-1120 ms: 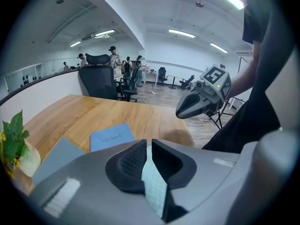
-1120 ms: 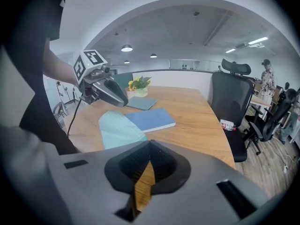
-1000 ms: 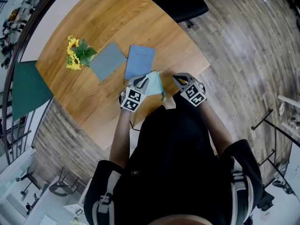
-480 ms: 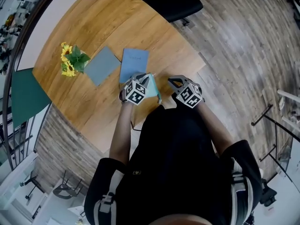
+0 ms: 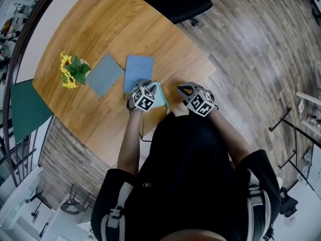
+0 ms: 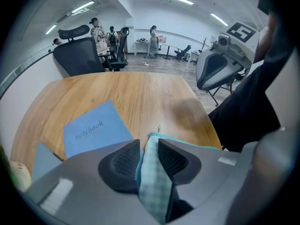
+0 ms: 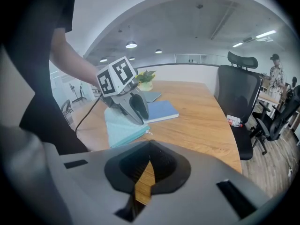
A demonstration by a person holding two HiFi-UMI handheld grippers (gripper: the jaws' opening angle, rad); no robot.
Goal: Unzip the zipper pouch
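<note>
Well, my left gripper (image 5: 148, 86) points down at the zipper pouch (image 5: 162, 95). Its jaws have just been opening and now stand spread, with the checked cloth between the pads. The pouch lies on the table (image 5: 110, 34) at five o'clock from the blue notebook (image 5: 137, 70). At the pouch's three o'clock hovers my right gripper (image 5: 182, 89), jaws pressed together on nothing.

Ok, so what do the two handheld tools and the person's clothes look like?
The left tool and right tool each have smooth grey bodies with black ribbed pads and a white cube of black square markers. A black cable trails from the left one. The person wears a black short-sleeved top.
</note>
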